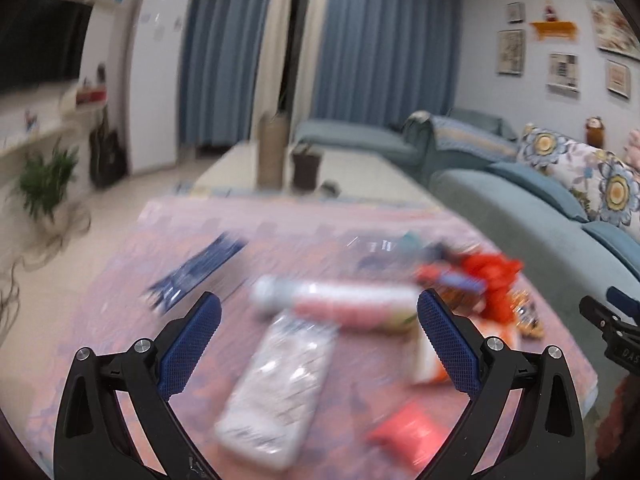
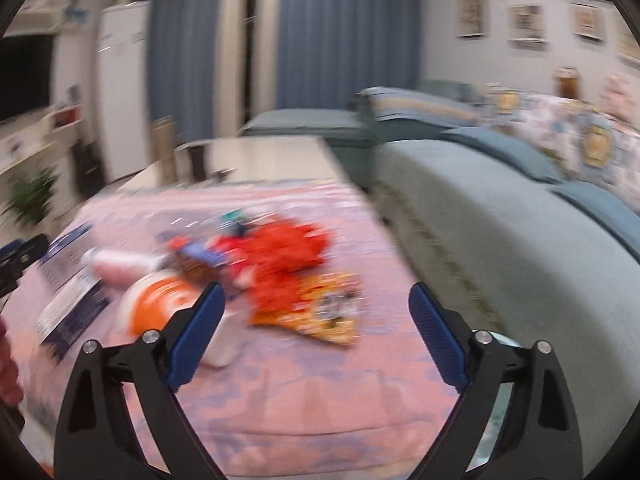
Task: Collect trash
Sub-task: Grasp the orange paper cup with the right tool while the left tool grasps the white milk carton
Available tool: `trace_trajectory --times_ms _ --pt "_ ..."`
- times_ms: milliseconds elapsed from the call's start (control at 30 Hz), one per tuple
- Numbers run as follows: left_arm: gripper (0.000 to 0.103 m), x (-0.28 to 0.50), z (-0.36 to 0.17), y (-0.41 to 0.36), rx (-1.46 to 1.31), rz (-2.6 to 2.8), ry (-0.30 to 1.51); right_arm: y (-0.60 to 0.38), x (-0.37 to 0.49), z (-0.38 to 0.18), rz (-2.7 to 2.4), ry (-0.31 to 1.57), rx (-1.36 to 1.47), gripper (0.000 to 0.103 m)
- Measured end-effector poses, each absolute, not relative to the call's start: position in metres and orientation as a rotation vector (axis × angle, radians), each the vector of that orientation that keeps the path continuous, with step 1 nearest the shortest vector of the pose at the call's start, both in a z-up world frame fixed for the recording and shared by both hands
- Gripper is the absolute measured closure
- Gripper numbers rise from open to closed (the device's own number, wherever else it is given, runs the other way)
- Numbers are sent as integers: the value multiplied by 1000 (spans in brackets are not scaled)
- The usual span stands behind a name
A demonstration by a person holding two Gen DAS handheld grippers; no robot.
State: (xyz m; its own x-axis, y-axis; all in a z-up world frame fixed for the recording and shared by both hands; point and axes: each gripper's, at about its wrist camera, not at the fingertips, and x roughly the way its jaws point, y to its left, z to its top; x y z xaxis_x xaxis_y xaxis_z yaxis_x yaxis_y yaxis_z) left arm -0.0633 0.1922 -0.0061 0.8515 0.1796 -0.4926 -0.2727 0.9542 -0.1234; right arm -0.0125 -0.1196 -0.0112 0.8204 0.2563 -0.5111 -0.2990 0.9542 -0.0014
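Both grippers (image 1: 319, 312) (image 2: 317, 302) spread, empty — clear bottle (image 1: 276, 392) only in left view.

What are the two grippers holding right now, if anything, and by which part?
Nothing is held. The left gripper and the right gripper both have jaws spread wide with nothing between the pads, above the trash on the pink tablecloth.

the only legible lettering is "das" — white letters on the black body of the other tongs (image 1: 624, 344) at the right edge of the left wrist view — all other print is blurred beyond reading
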Motion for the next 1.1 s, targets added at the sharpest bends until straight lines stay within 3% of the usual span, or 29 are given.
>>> trace_trajectory --times_ms 300,600,700,1033,1100 --pt "9 -47 -54 223 -220 176 727 -60 7 -44 538 628 -154 16" --pt "35 -20 -85 230 -259 169 871 -41 49 -69 654 815 -124 17" --pt "48 -22 -85 228 -254 152 869 -34 38 -72 669 834 -150 26" --pt "48 -26 -82 219 -276 161 870 -11 2 -60 757 831 -259 28" --pt "46 -26 -82 218 -276 162 869 -8 13 -63 742 845 -242 24"
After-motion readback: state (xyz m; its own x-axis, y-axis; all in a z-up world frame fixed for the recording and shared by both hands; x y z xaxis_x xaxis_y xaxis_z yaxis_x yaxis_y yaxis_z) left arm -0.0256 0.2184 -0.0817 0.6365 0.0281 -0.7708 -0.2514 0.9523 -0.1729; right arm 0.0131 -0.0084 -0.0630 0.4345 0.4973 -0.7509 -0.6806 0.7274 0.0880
